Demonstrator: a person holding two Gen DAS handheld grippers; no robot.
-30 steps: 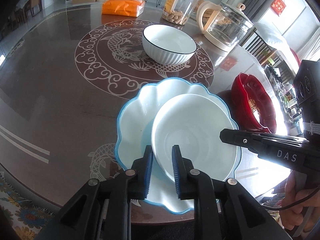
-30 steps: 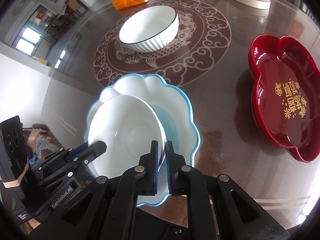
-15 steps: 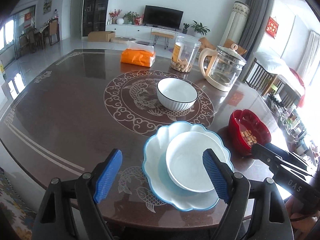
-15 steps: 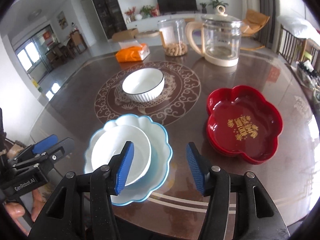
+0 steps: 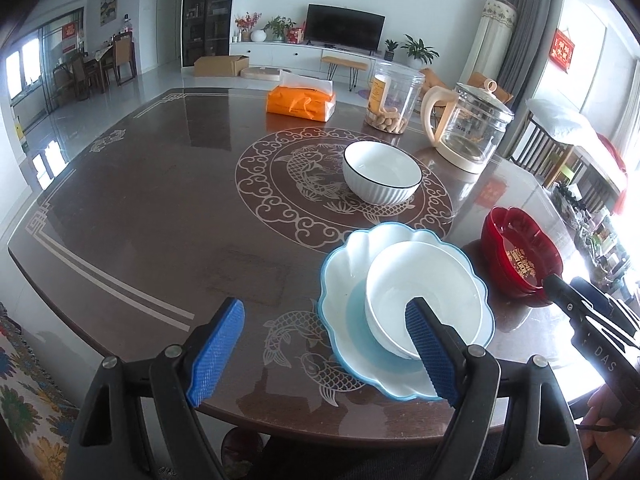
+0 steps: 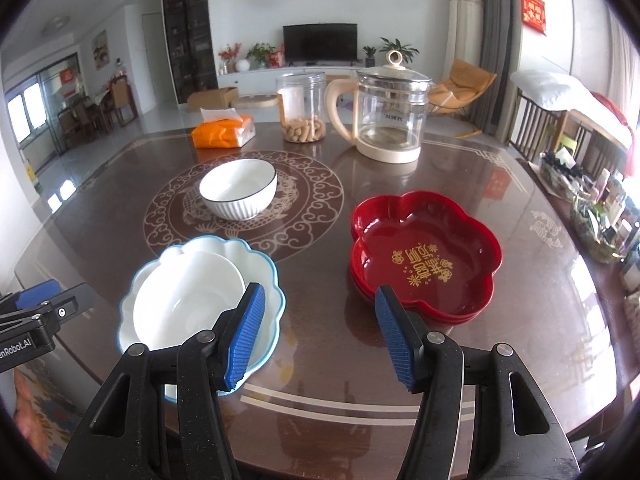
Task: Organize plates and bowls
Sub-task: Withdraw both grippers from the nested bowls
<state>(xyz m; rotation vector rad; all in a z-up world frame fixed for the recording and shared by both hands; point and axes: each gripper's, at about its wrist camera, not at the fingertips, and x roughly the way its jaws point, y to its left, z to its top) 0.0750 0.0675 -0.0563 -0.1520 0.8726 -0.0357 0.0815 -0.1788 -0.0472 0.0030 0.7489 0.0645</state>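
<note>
A plain white bowl (image 5: 424, 292) sits in a blue-rimmed scalloped plate (image 5: 348, 312) near the table's front edge; both show in the right wrist view, the bowl (image 6: 188, 300) and the plate (image 6: 272, 280). A white ribbed bowl with a dark rim (image 5: 382, 172) (image 6: 238, 190) stands on the table's round dragon pattern. Stacked red flower-shaped plates (image 5: 520, 256) (image 6: 424, 256) lie to the right. My left gripper (image 5: 324, 352) is open and empty, raised at the front edge. My right gripper (image 6: 320, 336) is open and empty, between the blue plate and the red plates.
At the back of the dark wooden table (image 5: 160, 208) stand an orange tissue pack (image 5: 302, 102), a clear jar of snacks (image 5: 394, 98) and a glass kettle (image 5: 468, 126). Chairs and a rack stand off the right side.
Both grippers were shut on the white bowl's rim a second ago. They let go, opened wide and drew back and up; the bowl now rests in the blue plate.
</note>
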